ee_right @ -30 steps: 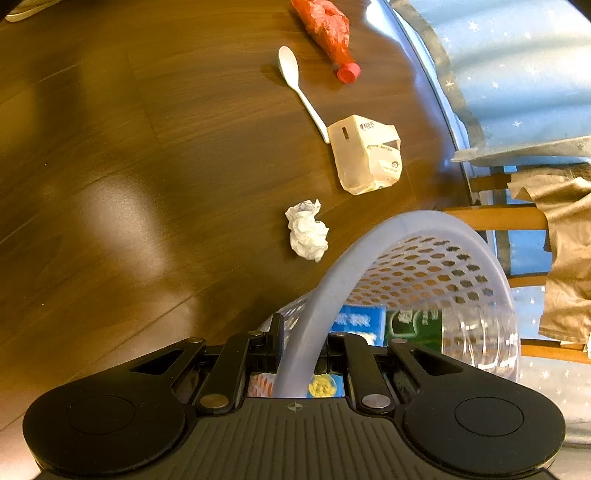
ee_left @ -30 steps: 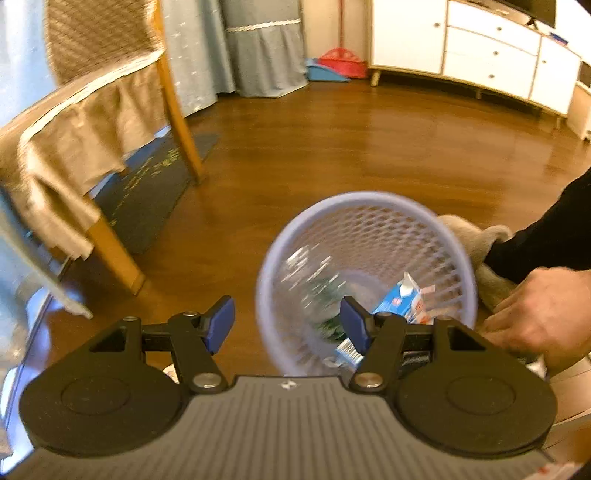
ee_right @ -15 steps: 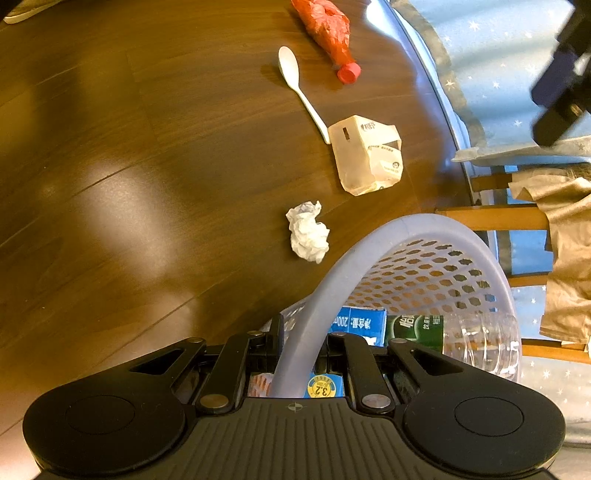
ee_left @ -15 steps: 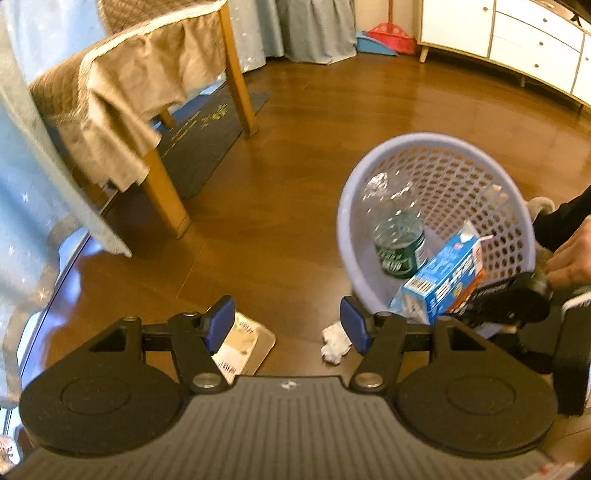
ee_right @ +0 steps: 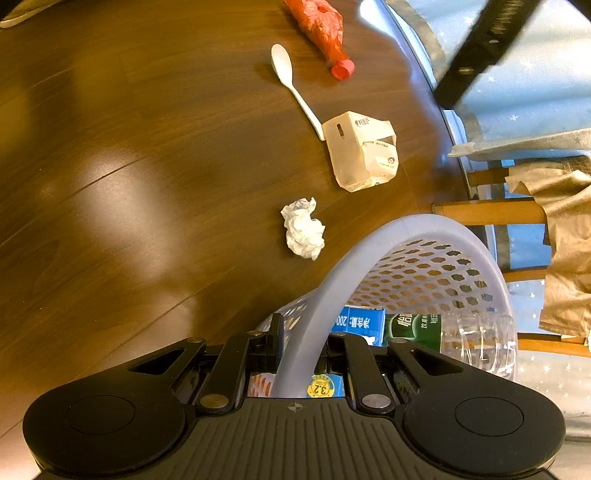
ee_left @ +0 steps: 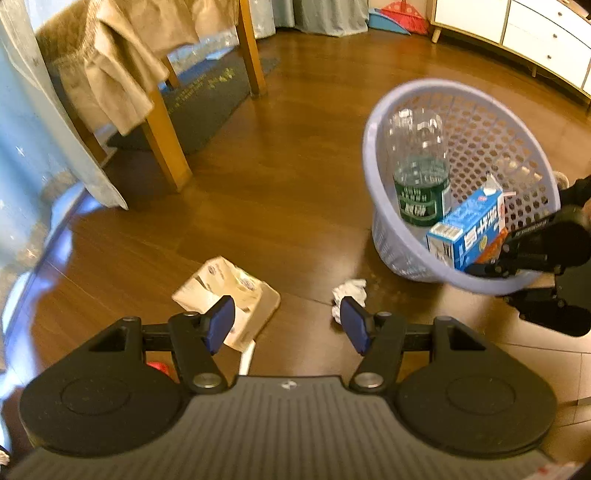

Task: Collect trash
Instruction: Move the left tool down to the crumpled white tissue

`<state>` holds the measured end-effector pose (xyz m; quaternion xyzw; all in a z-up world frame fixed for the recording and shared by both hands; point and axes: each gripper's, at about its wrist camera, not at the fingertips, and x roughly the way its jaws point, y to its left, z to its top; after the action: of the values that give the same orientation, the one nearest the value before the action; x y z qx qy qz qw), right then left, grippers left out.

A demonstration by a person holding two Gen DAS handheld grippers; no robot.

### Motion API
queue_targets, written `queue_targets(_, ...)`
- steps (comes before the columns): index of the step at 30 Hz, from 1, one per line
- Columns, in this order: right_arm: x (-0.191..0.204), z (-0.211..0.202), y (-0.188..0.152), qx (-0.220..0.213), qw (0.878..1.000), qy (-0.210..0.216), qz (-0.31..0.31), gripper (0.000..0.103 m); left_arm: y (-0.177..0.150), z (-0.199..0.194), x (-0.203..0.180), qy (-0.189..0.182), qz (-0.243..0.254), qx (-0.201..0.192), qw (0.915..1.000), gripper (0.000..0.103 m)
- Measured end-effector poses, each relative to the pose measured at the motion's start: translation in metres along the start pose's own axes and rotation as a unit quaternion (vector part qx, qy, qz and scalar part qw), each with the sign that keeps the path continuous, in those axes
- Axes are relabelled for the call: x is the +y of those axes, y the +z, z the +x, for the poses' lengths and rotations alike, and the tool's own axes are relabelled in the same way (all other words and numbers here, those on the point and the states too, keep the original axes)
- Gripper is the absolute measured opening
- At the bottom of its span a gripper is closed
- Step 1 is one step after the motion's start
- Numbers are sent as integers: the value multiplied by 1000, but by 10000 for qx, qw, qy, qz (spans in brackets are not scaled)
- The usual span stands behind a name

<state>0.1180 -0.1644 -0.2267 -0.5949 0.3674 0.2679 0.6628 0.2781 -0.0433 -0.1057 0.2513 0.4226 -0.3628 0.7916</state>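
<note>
Tissue (ee_left: 349, 291) lies just past the left gripper (ee_left: 288, 325), beyond its spread jaws' right tip; right gripper (ee_right: 299, 350) pinches the basket (ee_right: 373, 243) rim.

I count one basket (ee_right: 354, 258) holding one bottle (ee_right: 443, 332) and one blue carton (ee_right: 356, 323). On the floor (ee_right: 110, 147) I see one tissue (ee_right: 303, 229), one paper carton (ee_right: 360, 151), one spoon (ee_right: 291, 81), one red wrapper (ee_right: 321, 22).

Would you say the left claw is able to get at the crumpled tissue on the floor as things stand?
Probably yes. The left claw is open and empty, and the crumpled tissue lies on bare floor just ahead of its right finger, clear of the basket that the right claw holds by the rim.
</note>
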Motion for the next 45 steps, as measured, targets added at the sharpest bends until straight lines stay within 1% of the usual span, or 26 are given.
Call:
queue_targets(9,-2,-1,0,38,10000,5,35,9,-29,37,-10,-150,145,244,9995,58)
queue_targets(16,-5,-1,0,110,9999,29,107,9,-42,62,-16,-274,170,353,9989,58)
queue_targets(20,-7,-1,1,177,9997,47,146,10,-42,74,-19,-356,153,385,9985,58)
queue_targets(26,-7,-1,0,203,9997,35,131,10,-36,95,-26,-452,164,296,9984,58)
queue_targets(34,-9,-2,1,237,9995,84,215,10,-27,126,-32,-562,-41,177,9983,58)
queue_targets(45,-1,-7,-1,235,9996,84,159,10,-32,170,-42,-698,-176,287,9970,49)
